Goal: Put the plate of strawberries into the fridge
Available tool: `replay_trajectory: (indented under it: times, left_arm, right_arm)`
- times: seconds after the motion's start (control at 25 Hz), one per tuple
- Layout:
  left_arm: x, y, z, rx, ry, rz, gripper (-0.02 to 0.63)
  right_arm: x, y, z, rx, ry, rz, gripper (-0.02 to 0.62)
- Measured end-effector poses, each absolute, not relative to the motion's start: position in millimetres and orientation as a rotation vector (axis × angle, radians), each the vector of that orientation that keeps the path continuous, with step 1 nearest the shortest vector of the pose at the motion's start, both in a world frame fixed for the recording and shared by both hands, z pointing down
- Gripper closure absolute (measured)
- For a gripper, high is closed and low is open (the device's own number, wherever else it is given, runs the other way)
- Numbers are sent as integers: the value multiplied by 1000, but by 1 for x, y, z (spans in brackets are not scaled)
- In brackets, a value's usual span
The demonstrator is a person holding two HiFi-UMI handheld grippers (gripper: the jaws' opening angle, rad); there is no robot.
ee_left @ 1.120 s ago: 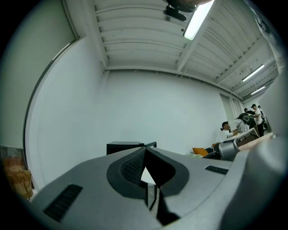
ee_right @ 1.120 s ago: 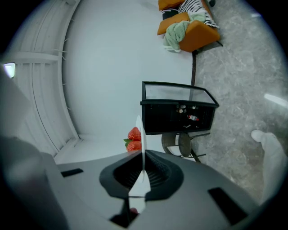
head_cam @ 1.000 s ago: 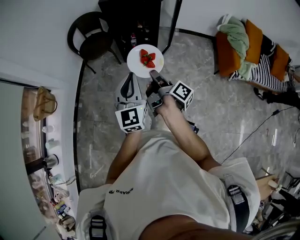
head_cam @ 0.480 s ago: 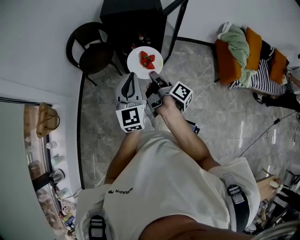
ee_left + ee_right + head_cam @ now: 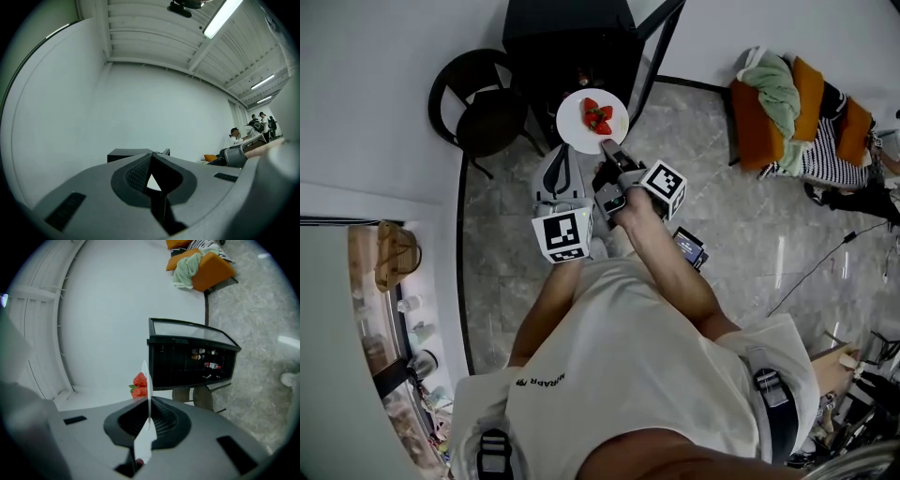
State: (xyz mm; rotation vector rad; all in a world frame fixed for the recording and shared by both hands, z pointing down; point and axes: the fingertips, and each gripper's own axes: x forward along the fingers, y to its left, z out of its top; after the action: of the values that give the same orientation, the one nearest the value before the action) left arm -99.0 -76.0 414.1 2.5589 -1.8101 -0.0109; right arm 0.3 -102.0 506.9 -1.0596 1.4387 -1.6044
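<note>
Now nearer the fridge [image 5: 567, 33], the right gripper [image 5: 607, 145] pinches the strawberry plate [image 5: 581, 131]; the left gripper [image 5: 150, 161] has its fingers together, empty.

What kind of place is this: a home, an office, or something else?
Probably a room furnished as a living space, perhaps a studio rather than a real home. A small black fridge stands against a white wall with a black chair beside it, and orange seats heaped with clothes stand on polished stone-look floor.

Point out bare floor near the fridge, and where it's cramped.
Bare floor lies between the fridge door and the orange seat, and along the wall at the person's left. Cramped: the fridge front, where the black chair, the plate, the left gripper and the right gripper crowd together.
</note>
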Motion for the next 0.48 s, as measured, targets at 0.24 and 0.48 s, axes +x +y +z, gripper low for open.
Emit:
replay_trajectory:
  times: [0.24, 0.48]
  left_arm:
    - [-105, -99, 419, 2542, -1797, -19, 604]
    - [-108, -112, 423, 2534, -1795, -17, 604]
  right_arm:
    - [-6, -120, 513, -1075, 1438, -1616, 574]
    - [-6, -136, 516, -1085, 1435, -1615, 574]
